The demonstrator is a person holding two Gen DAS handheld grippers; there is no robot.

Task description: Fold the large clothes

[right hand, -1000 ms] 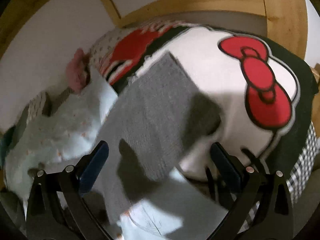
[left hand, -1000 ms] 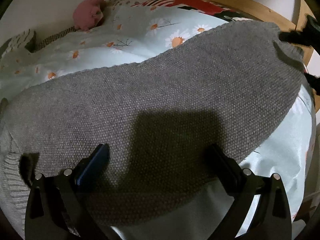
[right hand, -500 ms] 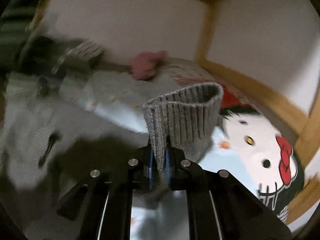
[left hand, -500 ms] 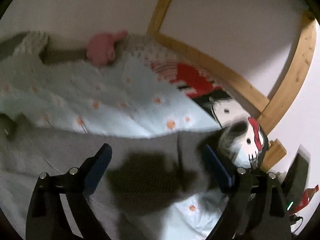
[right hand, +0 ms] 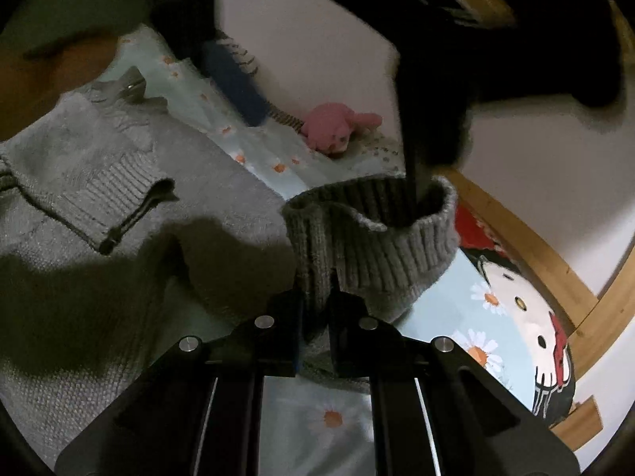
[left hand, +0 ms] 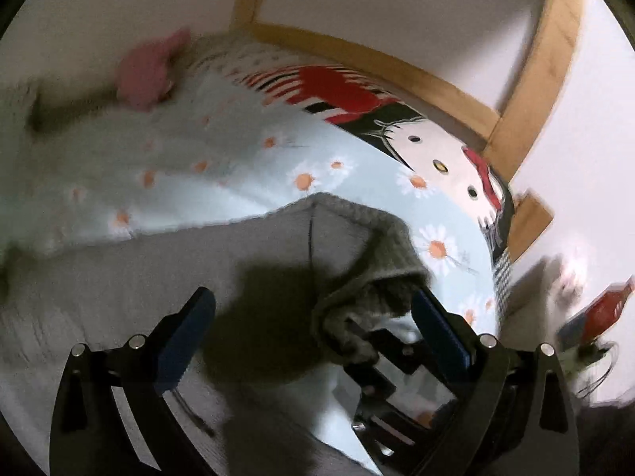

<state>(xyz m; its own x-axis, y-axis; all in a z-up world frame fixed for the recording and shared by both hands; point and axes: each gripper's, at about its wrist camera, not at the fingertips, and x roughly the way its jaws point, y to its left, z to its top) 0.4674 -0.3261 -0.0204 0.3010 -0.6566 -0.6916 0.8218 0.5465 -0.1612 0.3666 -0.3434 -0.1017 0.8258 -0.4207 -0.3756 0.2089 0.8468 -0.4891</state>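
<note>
A grey knit sweater (right hand: 119, 206) lies spread on a daisy-print bedspread (right hand: 325, 416). My right gripper (right hand: 316, 297) is shut on the sweater's ribbed cuff (right hand: 381, 246) and holds the sleeve end lifted and folded over the body. In the left wrist view the sweater (left hand: 119, 277) lies below my left gripper (left hand: 313, 317), which is open and empty above it. The lifted cuff (left hand: 381, 269) and the right gripper's black body (left hand: 389, 377) show between the left fingers. The left gripper's dark shape hangs over the cuff in the right wrist view.
A pink plush toy (right hand: 337, 127) lies by the wall. A Hello Kitty pillow (right hand: 528, 317) sits at the bed's end against the wooden frame (right hand: 516, 238). A zipper collar (right hand: 127, 214) lies on the sweater's left part. A red object (left hand: 595, 309) stands beyond the bed.
My right gripper closed on the cuff and has carried it up and over the sweater body. My left gripper has lifted off the sweater and stays open.
</note>
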